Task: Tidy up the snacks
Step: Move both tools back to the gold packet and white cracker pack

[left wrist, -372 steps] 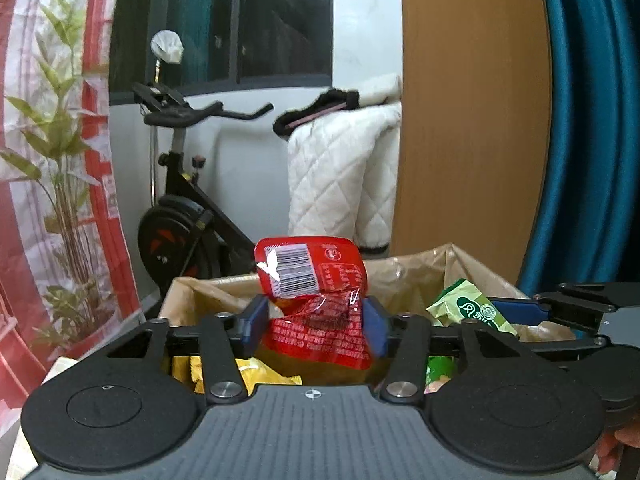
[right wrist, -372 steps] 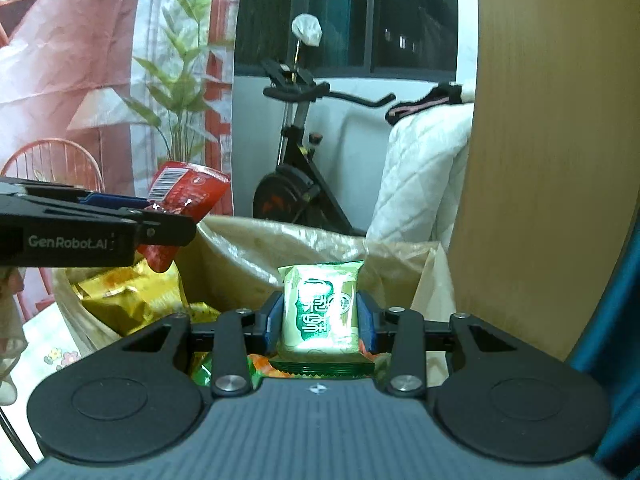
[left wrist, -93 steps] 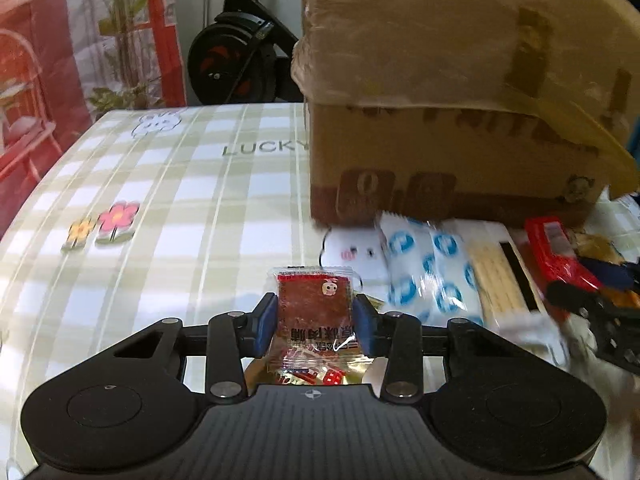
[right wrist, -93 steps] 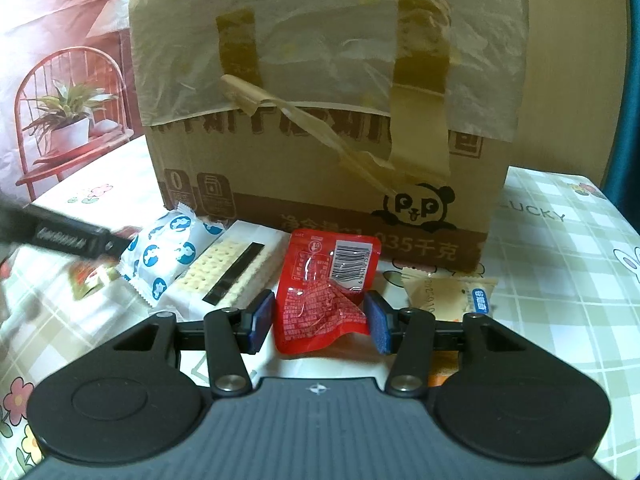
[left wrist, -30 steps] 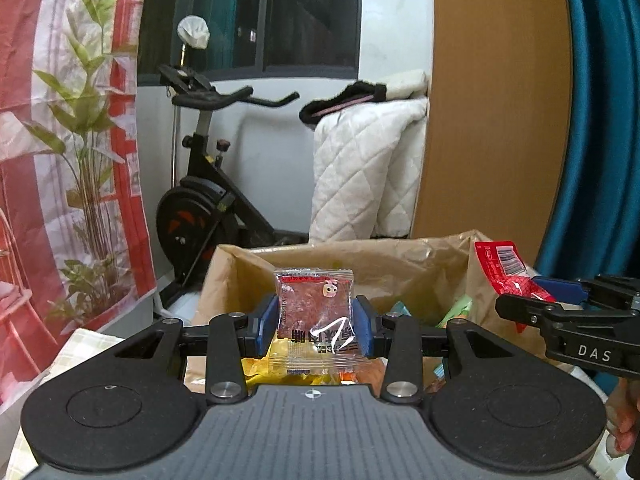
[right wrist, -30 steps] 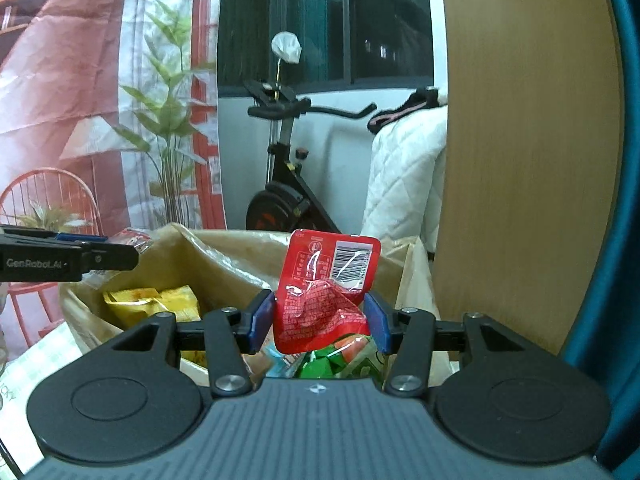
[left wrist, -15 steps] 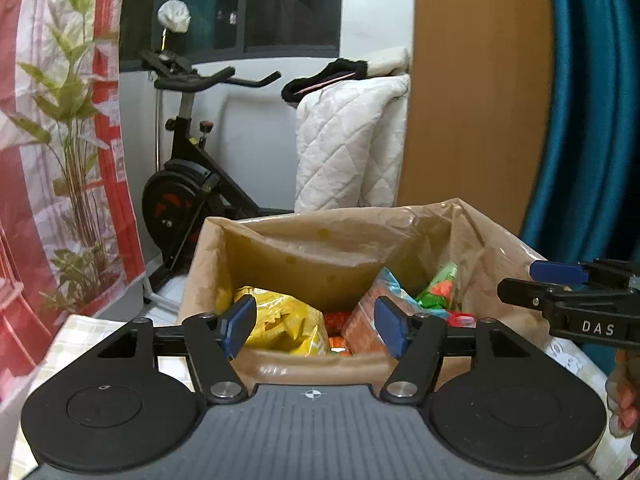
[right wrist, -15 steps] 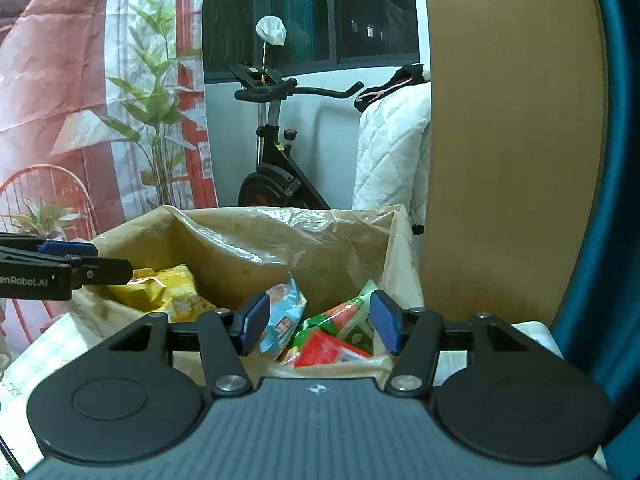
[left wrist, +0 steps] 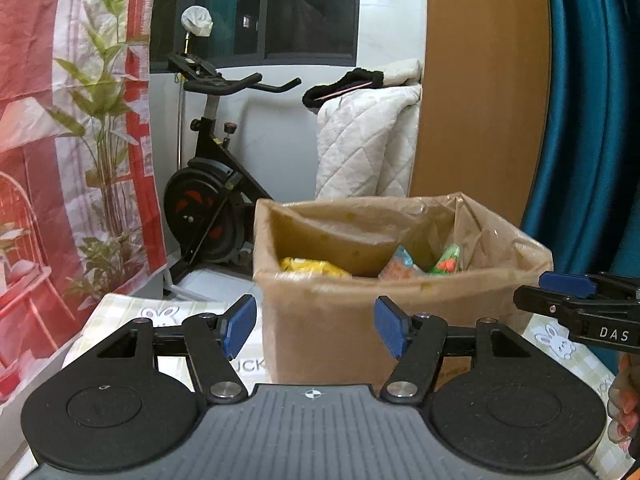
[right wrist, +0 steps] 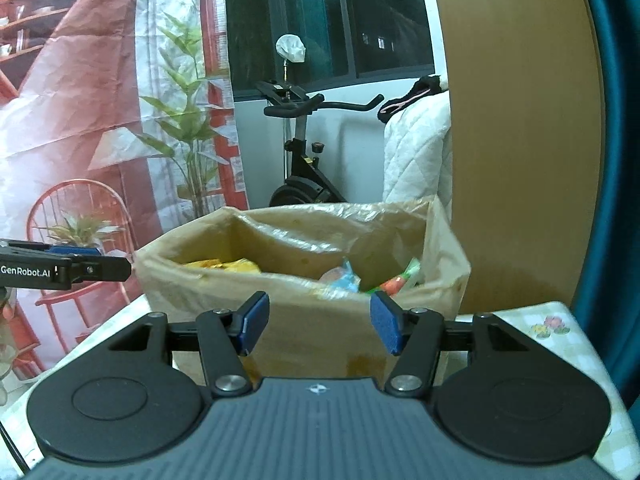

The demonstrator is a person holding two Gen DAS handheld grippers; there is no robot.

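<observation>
Released both packets within the last second: left claw (left wrist: 316, 330) emptied of the clear packet with the brown slab, right claw (right wrist: 319, 328) emptied of the red packet, blue pads (left wrist: 240, 324) spread wide on each. Drew back and lower from the lined cardboard box (left wrist: 360, 320) in the final half second, exposing its front wall and more of the checked surface (right wrist: 556, 328) beside it.

Dark window (left wrist: 280, 8) above a white wall. Black exercise bike (left wrist: 212, 208) on pale floor, white quilted blanket (left wrist: 368, 144) draped beside it. Wooden panel (left wrist: 480, 100) right, teal curtain (left wrist: 592, 120) at edge. Red-and-white printed backdrop (right wrist: 100, 100) with plants left. Checked bench (right wrist: 552, 328) cloth below.
</observation>
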